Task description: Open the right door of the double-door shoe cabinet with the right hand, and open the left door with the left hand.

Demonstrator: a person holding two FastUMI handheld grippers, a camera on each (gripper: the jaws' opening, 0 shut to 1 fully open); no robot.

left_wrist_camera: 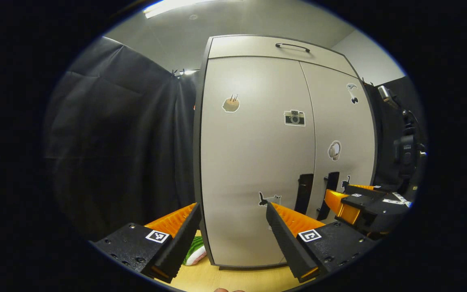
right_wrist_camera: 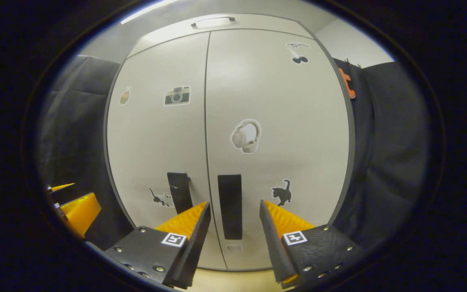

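Note:
The pale shoe cabinet [left_wrist_camera: 253, 162] stands upright with both doors closed. Its left door [left_wrist_camera: 253, 134] and right door [right_wrist_camera: 282, 121] carry stickers. Two black vertical handles flank the centre seam: the left door's handle [left_wrist_camera: 304, 192] [right_wrist_camera: 178, 192] and the right door's handle [right_wrist_camera: 230, 207] [left_wrist_camera: 330, 190]. My right gripper [right_wrist_camera: 234, 204] is open, facing the right handle, which shows between its fingers without contact. That right gripper [left_wrist_camera: 355, 202] also appears low beside the handles in the left gripper view. My left gripper [left_wrist_camera: 231, 207] is open before the left door's lower part, left of the handles, and the left gripper [right_wrist_camera: 75, 211] appears off to the left.
A top compartment with a dark handle [left_wrist_camera: 292, 46] sits above the doors. Black cloth [left_wrist_camera: 116, 142] hangs on both sides of the cabinet. A green and white object [left_wrist_camera: 195, 251] lies at the cabinet's left foot on the wooden surface [left_wrist_camera: 233, 280]. A camera rig [left_wrist_camera: 405, 150] stands at the right.

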